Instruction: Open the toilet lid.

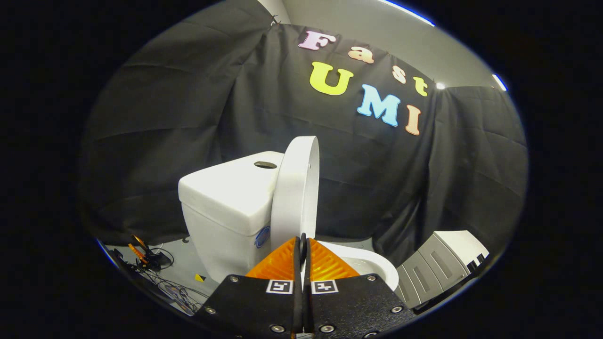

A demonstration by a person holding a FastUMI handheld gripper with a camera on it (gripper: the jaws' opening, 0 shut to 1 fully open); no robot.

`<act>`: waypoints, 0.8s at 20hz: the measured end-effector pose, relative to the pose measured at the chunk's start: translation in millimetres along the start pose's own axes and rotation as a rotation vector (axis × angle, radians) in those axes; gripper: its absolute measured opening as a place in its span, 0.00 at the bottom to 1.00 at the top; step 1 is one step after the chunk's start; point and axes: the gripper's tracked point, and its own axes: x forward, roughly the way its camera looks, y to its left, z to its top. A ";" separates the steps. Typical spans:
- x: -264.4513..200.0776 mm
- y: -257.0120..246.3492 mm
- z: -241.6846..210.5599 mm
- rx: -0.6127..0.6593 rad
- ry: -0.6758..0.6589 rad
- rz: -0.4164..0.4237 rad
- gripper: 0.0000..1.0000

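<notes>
The toilet lid (296,188) stands raised, close to upright, seen nearly edge-on just ahead of the gripper (302,245). Its long axis runs up and down, the free rounded end at the top and the hinged end down near the fingertips. The lid leans slightly back toward the tank (226,197), which sits ahead and to the left of the fingers. Its broad inner face turns to the right, toward the open bowl. A small dark dot marks the lid's rim near the top.

The gripper points forward and level at the lower end of the lid. Its two fingers (278,263) lie pressed together, with only a thin dark seam between them and nothing held in that seam. The fingertips meet right at the base of the lid; whether they touch it cannot be told.

The toilet bowl (372,263) curves out ahead and to the right of the fingers, its white rim exposed. The tank carries a flat cover with a dark round flush button (265,165) on top, beyond and left of the lid's upper part.

On the floor (188,259) to the left of the fingers lies a tangle of cables (160,278) beside a small orange-and-black tool (139,249). To the right, past the bowl, stands a grey ribbed case (433,263). The black cloth wall (188,117) hangs behind everything.
</notes>
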 end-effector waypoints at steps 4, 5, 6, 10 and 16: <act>-1.0 -0.8 -0.1 -0.009 -0.005 0.008 0.00; -0.9 1.7 -0.7 -0.001 0.000 0.032 0.01; 0.3 3.9 -0.9 0.013 0.009 0.061 0.04; -5.8 4.1 7.6 0.097 0.008 0.157 0.33; -52.7 3.9 41.3 0.152 -0.082 0.272 0.94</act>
